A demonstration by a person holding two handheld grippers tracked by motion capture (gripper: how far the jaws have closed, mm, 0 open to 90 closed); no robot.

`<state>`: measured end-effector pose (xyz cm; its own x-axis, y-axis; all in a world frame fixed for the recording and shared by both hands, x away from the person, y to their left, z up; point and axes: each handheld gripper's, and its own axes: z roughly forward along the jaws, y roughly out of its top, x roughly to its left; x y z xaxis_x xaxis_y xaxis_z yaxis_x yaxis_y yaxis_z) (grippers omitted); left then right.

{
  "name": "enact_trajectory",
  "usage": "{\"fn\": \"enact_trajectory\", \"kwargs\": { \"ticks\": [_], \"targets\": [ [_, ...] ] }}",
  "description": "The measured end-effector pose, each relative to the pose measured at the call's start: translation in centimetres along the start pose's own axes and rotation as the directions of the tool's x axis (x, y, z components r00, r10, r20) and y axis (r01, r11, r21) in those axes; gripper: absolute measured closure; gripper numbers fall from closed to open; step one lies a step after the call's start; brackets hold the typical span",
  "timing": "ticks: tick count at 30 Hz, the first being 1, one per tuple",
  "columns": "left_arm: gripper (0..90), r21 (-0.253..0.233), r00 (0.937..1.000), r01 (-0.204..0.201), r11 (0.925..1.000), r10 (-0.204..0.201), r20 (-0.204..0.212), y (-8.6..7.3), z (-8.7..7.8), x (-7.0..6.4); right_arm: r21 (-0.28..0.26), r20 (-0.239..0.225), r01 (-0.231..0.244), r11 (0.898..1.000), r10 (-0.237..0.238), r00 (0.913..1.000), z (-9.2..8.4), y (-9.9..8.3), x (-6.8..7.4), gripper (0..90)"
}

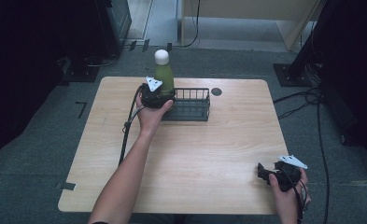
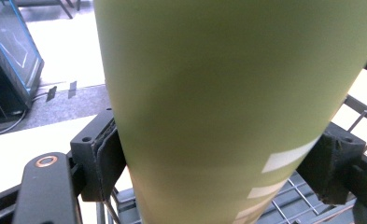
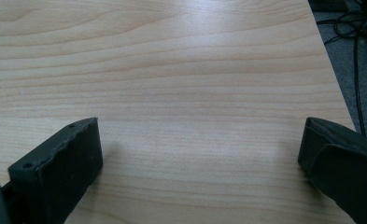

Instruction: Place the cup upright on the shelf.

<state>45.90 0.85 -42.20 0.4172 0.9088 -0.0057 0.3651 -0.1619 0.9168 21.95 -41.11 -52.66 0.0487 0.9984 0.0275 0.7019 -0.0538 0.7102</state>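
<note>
A tall green bottle (image 1: pixel 164 78) with a white cap (image 1: pixel 161 56) stands upright at the left end of a dark wire basket (image 1: pixel 193 90) near the table's far edge. My left gripper (image 1: pixel 164 94) is shut on the bottle's lower body. In the left gripper view the bottle (image 2: pixel 228 93) sits between both pads (image 2: pixel 107 156), with basket wires (image 2: pixel 299 198) below it. Whether the bottle rests on the basket floor I cannot tell. My right gripper (image 1: pixel 264 173) hovers low over the table's near right corner, open, with only bare wood between its jaws (image 3: pixel 200 163).
The light wooden table (image 1: pixel 195 149) has a small dark round hole (image 1: pixel 216 91) just right of the basket. A black cable (image 1: pixel 126 133) trails from the left gripper across the table's left half. Cables lie on the grey floor to the right (image 1: pixel 312 100).
</note>
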Motion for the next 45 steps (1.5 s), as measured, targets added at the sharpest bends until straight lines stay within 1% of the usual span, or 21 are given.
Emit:
{"fn": "enact_trajectory", "kwargs": {
  "ticks": [1,2,5,8,10,11,12,14,21,26,27,29,31,33,35,36,38,42,45],
  "targets": [
    [18.9,0.002,1.0,0.001,1.0,-0.001,0.003,0.0,0.0,0.0,0.0,0.0,0.0,1.0,0.0,1.0,0.0,0.0,0.0,0.0],
    [15.8,0.004,0.9999,0.006,1.0,-0.006,0.009,0.0,0.0,0.0,0.0,0.0,-0.001,1.0,0.001,1.0,0.0,0.0,0.0,0.0],
    [14.0,0.005,0.9995,0.026,0.9997,-0.026,0.02,-0.1,-0.1,0.4,0.0,0.0,-0.001,1.0,0.001,1.0,0.0,0.0,0.0,0.0],
    [14.1,0.016,0.9991,0.031,0.9994,-0.032,0.027,-0.1,-0.1,0.6,0.0,0.0,-0.001,1.0,0.001,1.0,0.0,0.0,0.0,0.0],
    [15.3,0.011,0.9987,0.039,0.9992,-0.039,0.033,-0.1,-0.2,0.7,0.0,0.0,-0.001,1.0,0.001,1.0,0.0,0.0,0.0,0.0],
    [17.7,0.008,0.9989,0.029,0.9995,-0.03,0.035,-0.2,-0.3,0.6,0.0,0.0,-0.001,1.0,0.001,1.0,0.0,0.0,0.0,0.0],
    [19.9,0.004,0.9996,0.014,0.9999,-0.014,0.024,-0.2,-0.3,0.4,0.0,0.0,-0.001,1.0,0.001,1.0,0.0,0.0,0.0,0.0],
    [20.1,0.005,0.9998,0.006,1.0,-0.006,0.018,-0.2,-0.3,0.3,0.0,0.0,-0.001,1.0,0.001,1.0,0.0,0.0,0.0,0.0],
    [20.1,0.002,0.9998,0.011,0.9999,-0.011,0.018,-0.2,-0.4,0.3,0.0,0.0,-0.001,1.0,0.001,1.0,0.0,0.0,0.0,0.0],
    [19.5,0.005,0.9992,0.024,0.9997,-0.024,0.031,-0.2,-0.4,0.5,0.0,0.0,-0.001,1.0,0.001,1.0,0.0,0.0,0.0,0.0],
    [19.1,0.002,0.9989,0.03,0.9996,-0.03,0.035,-0.2,-0.4,0.5,0.0,0.0,-0.001,1.0,0.001,1.0,0.0,0.0,0.0,0.0],
    [15.3,-0.004,0.9986,0.039,0.9992,-0.039,0.035,-0.3,-0.5,0.7,0.0,0.0,-0.001,1.0,0.001,1.0,0.0,0.0,0.0,0.0],
    [12.2,-0.007,0.9975,0.053,0.9986,-0.052,0.048,-0.2,-0.7,0.9,0.0,0.0,-0.001,1.0,0.001,1.0,0.0,0.0,0.0,0.0],
    [7.1,-0.012,0.9971,0.06,0.9981,-0.06,0.047,-0.2,-0.9,1.0,0.0,0.0,-0.001,1.0,0.001,1.0,0.0,0.0,0.0,0.0],
    [5.0,-0.013,0.9969,0.062,0.998,-0.062,0.05,-0.2,-1.1,1.0,0.0,0.0,-0.001,1.0,0.001,1.0,0.0,0.0,0.0,0.0],
    [3.9,-0.017,0.9966,0.06,0.9981,-0.059,0.058,-0.2,-1.2,1.0,0.0,0.0,-0.001,1.0,0.001,1.0,0.0,0.0,0.0,0.0],
    [3.6,-0.013,0.9968,0.056,0.9984,-0.055,0.058,-0.4,-1.5,1.0,0.0,0.0,-0.001,1.0,0.001,1.0,0.0,0.0,0.0,0.0],
    [3.6,-0.017,0.9955,0.071,0.9973,-0.07,0.064,-0.8,-2.1,1.3,0.0,0.001,0.001,1.0,-0.001,1.0,0.0,0.0,0.0,0.0],
    [3.6,-0.02,0.9953,0.073,0.9971,-0.071,0.065,-0.9,-2.6,1.6,0.0,0.001,0.001,1.0,-0.001,1.0,0.0,0.0,0.0,0.0]
  ]
}}
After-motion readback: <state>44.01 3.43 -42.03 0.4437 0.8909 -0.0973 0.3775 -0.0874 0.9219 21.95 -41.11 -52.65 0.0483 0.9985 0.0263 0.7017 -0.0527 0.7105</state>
